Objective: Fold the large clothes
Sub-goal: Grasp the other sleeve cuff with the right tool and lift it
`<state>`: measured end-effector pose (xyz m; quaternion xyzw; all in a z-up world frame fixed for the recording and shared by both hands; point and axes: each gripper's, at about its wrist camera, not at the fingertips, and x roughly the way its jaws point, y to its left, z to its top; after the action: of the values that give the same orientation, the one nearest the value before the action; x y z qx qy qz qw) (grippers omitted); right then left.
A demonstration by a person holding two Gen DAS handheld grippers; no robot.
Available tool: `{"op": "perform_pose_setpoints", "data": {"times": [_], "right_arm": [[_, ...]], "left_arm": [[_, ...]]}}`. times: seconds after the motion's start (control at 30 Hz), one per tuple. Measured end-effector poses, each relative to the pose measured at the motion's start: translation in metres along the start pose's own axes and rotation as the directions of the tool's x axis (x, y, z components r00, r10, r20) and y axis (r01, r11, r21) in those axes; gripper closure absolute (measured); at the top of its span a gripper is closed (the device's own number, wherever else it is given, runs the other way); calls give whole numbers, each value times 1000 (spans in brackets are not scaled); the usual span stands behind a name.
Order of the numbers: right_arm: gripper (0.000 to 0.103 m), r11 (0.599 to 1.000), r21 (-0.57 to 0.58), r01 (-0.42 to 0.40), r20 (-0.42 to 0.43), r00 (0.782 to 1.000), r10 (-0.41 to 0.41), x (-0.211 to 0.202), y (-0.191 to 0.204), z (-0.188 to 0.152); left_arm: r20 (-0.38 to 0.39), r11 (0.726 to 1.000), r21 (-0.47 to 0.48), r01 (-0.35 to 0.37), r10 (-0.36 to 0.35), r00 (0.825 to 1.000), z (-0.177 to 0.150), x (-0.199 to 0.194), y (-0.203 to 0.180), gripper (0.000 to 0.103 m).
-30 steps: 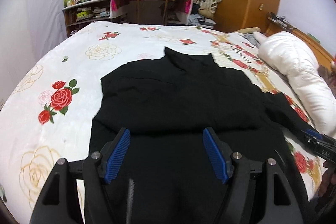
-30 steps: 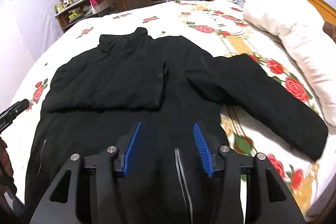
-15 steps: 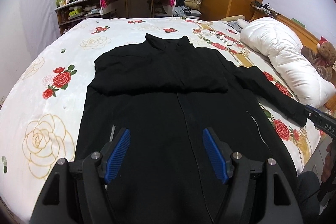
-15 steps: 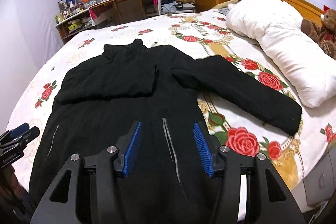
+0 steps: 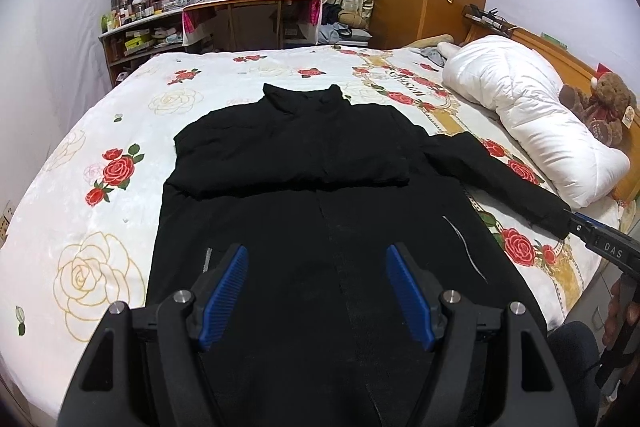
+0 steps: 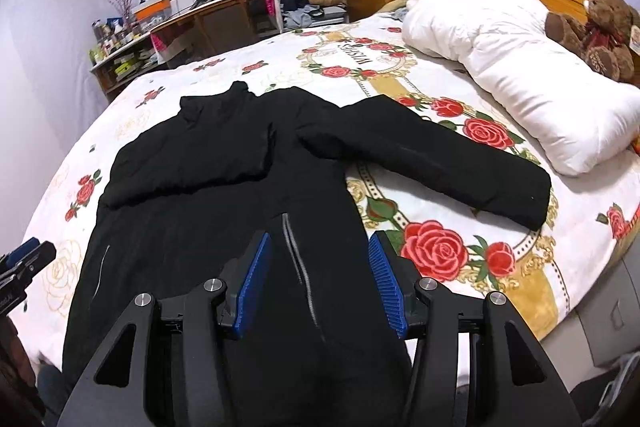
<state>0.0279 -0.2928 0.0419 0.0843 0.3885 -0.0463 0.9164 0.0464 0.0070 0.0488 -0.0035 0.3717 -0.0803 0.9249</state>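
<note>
Left wrist view: left gripper (image 5: 316, 291) gapes empty above the black coat (image 5: 320, 227), one sleeve already folded across the chest ahead.

Right wrist view: right gripper (image 6: 316, 291) also gapes empty; the outstretched sleeve (image 6: 432, 163) lies ahead-right. Best pinch its cuff and carry it flat across the chest.

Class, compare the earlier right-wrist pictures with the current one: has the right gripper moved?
Yes. The right gripper has drawn back toward the foot of the bed: the long black padded coat now looks smaller, and the brown teddy bear has come into view.
</note>
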Motion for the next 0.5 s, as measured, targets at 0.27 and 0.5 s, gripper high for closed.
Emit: {"op": "perform_pose_setpoints", "data": {"times": [0.27, 0.5], "right_arm": [[51, 997, 71, 30, -9, 1000, -30, 13, -32, 5], [51, 977, 196, 79, -58, 996, -69, 48, -82, 4]], "left_arm": [[-17, 1000, 19, 8, -8, 1000, 7, 17, -11, 30], [-36, 999, 31, 17, -16, 999, 19, 43, -19, 30]]}}
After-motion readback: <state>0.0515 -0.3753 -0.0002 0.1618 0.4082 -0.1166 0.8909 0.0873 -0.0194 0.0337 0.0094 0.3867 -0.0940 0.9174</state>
